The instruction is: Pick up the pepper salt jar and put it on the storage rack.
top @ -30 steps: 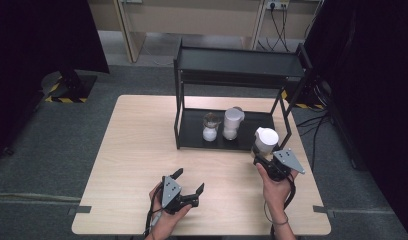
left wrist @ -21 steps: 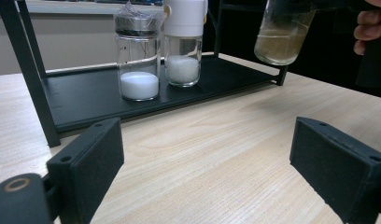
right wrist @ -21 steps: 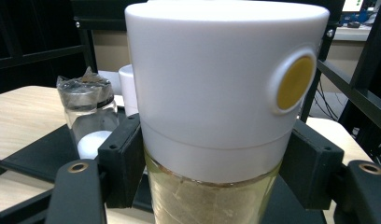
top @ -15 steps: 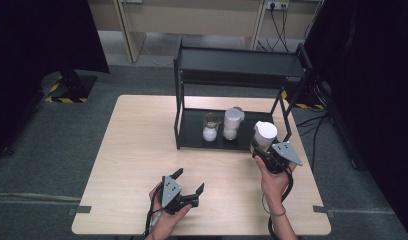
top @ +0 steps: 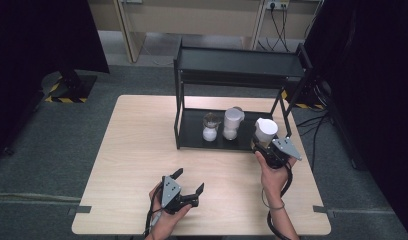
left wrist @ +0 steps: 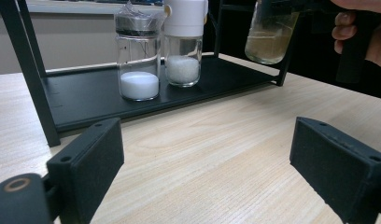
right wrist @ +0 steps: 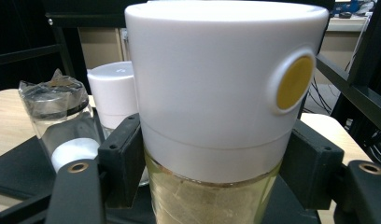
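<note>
My right gripper (top: 266,145) is shut on a glass jar (right wrist: 216,116) with a tall white lid and a yellow dot, holding tan powder. It holds the jar upright above the right end of the black rack's lower shelf (top: 192,131); the jar (left wrist: 270,35) hangs in the air in the left gripper view. On that shelf stand a foil-capped jar of white powder (top: 209,127) and a white-lidded jar (top: 232,123). My left gripper (top: 187,186) rests open near the table's front edge, nothing between its pads (left wrist: 88,161).
The black two-tier rack (top: 239,62) stands at the back of the wooden table (top: 137,150), its posts (left wrist: 27,70) framing the lower shelf. Cables and dark equipment lie on the floor right of the table.
My right gripper has carried the white-lidded jar forward and a little left, closer over the shelf's right end. The left gripper has stayed put.
</note>
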A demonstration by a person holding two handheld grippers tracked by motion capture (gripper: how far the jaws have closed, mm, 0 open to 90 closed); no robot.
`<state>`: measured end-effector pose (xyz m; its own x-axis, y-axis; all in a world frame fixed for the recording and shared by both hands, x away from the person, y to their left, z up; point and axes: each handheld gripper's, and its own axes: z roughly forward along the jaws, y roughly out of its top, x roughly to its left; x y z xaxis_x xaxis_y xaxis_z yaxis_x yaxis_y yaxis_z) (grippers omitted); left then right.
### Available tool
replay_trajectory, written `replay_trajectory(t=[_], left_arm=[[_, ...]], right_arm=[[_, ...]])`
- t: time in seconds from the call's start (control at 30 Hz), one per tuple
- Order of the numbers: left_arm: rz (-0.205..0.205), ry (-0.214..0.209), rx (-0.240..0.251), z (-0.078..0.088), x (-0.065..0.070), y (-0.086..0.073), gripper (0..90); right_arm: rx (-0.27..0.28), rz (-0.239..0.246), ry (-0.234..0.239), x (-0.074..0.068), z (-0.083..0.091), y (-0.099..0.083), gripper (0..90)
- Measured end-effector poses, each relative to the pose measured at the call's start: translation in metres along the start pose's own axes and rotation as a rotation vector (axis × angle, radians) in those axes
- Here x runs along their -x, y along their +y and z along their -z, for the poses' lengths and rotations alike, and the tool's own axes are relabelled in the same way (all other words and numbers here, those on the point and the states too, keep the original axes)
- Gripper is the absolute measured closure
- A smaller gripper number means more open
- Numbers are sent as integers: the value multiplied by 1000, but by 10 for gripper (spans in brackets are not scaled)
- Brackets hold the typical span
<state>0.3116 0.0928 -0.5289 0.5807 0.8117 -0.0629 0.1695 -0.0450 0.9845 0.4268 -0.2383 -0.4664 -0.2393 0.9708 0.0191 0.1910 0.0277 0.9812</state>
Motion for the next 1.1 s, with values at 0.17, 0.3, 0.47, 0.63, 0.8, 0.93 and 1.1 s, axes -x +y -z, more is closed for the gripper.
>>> replay_trajectory(t=[0.17, 0.3, 0.47, 0.63, 0.8, 0.93, 1.1], left_arm=[[1, 0, 1, 0, 0, 0, 93], [0, 0, 1, 0, 0, 0, 93], [1, 0, 0, 0, 0, 0, 93], [0, 0, 0, 0, 0, 0, 93], [0, -1, 1, 0, 0, 0, 93], [1, -1, 0, 0, 0, 0, 93], [0, -1, 0, 0, 0, 0, 93]], right_arm=[[-3, -2, -6, 1, -5, 2, 308], [-5, -5, -10, 2, -10, 4, 308], [-10, -5, -16, 3, -16, 5, 308], [-17, -4, -22, 5, -22, 7, 307], [-22, -9, -29, 7, -27, 7, 308], [-28, -13, -36, 9, -30, 5, 308], [-33, -9, -41, 11, -35, 5, 308]])
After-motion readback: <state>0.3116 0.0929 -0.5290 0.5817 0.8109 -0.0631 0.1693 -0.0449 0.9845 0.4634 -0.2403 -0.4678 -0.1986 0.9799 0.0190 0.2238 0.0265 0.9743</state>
